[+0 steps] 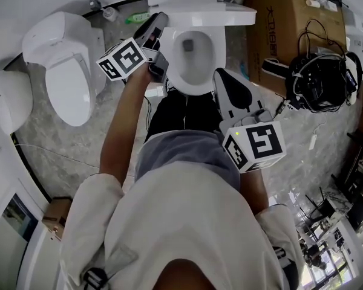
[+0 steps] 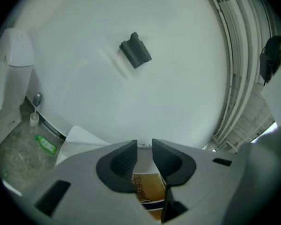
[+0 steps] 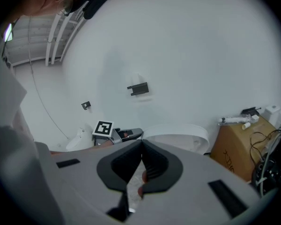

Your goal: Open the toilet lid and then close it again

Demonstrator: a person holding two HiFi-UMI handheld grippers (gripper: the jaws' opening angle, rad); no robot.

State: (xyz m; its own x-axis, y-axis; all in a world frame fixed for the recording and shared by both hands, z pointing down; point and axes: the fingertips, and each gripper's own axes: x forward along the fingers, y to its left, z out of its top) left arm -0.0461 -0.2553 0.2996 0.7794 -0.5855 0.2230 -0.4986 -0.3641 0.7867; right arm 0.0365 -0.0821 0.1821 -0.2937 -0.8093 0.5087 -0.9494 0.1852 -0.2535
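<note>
The toilet lid stands raised off the seat at the far end of the toilet, leaving the bowl uncovered below the person who stands over it. From the right gripper view the lid shows as a white rounded slab, tilted up, with the cardboard box just beside it on the right.

The left gripper reaches in at the lid's left edge, its marker cube turned up toward the head camera. Along its own jaws the 2 dark pads stand a narrow gap apart, and the box shows through that gap (whether the tips touch the lid's edge I cannot tell). Nothing fills the space between the pads. A green bottle lies on the stone floor to the left, near the wall, and a dark bracket sits on the white wall above.

The right gripper hangs over the near right side of the seat, apart from the lid. Its jaws are pressed together at the tips with nothing pinched between them.

A 2nd toilet stands well to the left with its lid down. On the far right, past the box, a tangle of black cables rests on the floor.
</note>
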